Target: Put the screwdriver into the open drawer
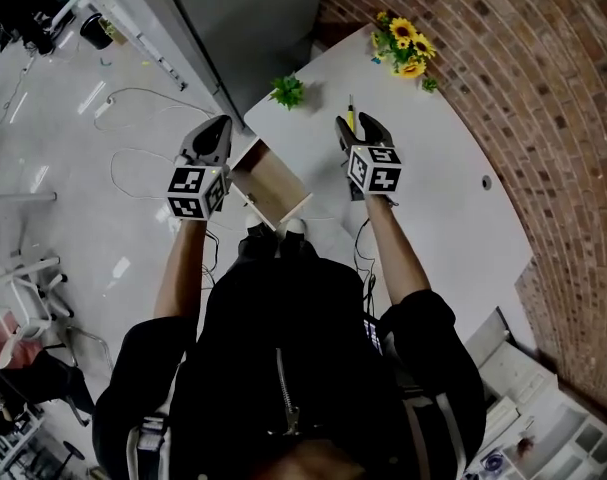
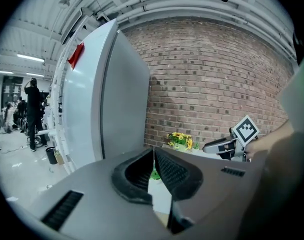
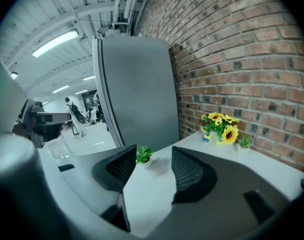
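Observation:
The screwdriver (image 1: 350, 116), yellow and black, lies on the white table (image 1: 433, 208) just past my right gripper (image 1: 360, 126), by its left jaw. That gripper is open with only tabletop between its jaws (image 3: 154, 169); the screwdriver does not show in the right gripper view. The open drawer (image 1: 268, 180), brown inside, sticks out from the table's near-left edge, between my two hands. My left gripper (image 1: 220, 126) hovers left of the drawer over the floor, its jaws closed tip to tip on nothing (image 2: 153, 154).
A small green plant (image 1: 288, 91) stands at the table's left corner, and sunflowers (image 1: 403, 46) stand at the far end by the brick wall (image 1: 543, 88). A tall grey cabinet (image 1: 253, 18) rises behind the table. Cables (image 1: 133, 158) run across the floor to the left.

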The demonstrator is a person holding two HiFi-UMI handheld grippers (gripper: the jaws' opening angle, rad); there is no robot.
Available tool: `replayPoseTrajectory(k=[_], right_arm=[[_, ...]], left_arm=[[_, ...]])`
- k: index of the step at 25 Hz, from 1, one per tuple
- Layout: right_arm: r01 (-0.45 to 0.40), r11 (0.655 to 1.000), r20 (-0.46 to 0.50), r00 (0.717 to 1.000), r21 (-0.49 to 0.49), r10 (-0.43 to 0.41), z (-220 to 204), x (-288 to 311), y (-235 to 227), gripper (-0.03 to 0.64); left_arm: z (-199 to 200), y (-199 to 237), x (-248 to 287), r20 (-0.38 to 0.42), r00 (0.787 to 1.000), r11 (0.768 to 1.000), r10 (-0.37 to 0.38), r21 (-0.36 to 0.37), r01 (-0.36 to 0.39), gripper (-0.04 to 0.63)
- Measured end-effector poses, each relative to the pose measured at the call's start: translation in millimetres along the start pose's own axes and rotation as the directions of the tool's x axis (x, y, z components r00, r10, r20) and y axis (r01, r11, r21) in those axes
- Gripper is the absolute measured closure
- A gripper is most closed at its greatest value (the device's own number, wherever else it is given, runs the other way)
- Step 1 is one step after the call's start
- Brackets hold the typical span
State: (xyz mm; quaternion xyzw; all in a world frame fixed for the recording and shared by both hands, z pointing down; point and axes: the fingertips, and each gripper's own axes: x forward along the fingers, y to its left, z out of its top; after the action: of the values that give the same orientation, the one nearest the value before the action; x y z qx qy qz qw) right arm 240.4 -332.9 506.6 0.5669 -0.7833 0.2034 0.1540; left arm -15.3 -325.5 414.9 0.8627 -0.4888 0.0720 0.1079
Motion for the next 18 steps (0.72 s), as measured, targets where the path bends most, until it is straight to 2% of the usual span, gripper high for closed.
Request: replayPoseTrajectory(k=[5, 9, 13, 18], right_arm=[[0.03, 1.0, -0.116, 0.993, -0.001, -0.03, -30.8, 43.8, -28.9, 0.396], [0.022, 1.0, -0.208, 0.978, 0.005, -0.02, -55.0, 81.2, -45.5, 0.394], [0.056, 0.998, -0.326, 0.944, 0.003, -0.052, -74.5, 107.6, -67.3, 0.394], [0.134, 0.99, -0.431, 0.897, 0.044, -0.102, -108.7, 132.1, -101.6, 0.397]], left_arm=[[-8.0, 32.4, -15.1, -0.009, 0.997, 0.997, 0.076, -0.017, -0.077, 0.563], [-16.2, 66.6, -37.5, -0.023, 0.986, 0.986, 0.164, -0.024, -0.165, 0.563], [-25.3, 91.0, -58.2, -0.05, 0.967, 0.968, 0.248, -0.034, -0.25, 0.563], [-35.6, 107.2, -77.1, -0.074, 0.947, 0.949, 0.311, -0.034, -0.314, 0.563]])
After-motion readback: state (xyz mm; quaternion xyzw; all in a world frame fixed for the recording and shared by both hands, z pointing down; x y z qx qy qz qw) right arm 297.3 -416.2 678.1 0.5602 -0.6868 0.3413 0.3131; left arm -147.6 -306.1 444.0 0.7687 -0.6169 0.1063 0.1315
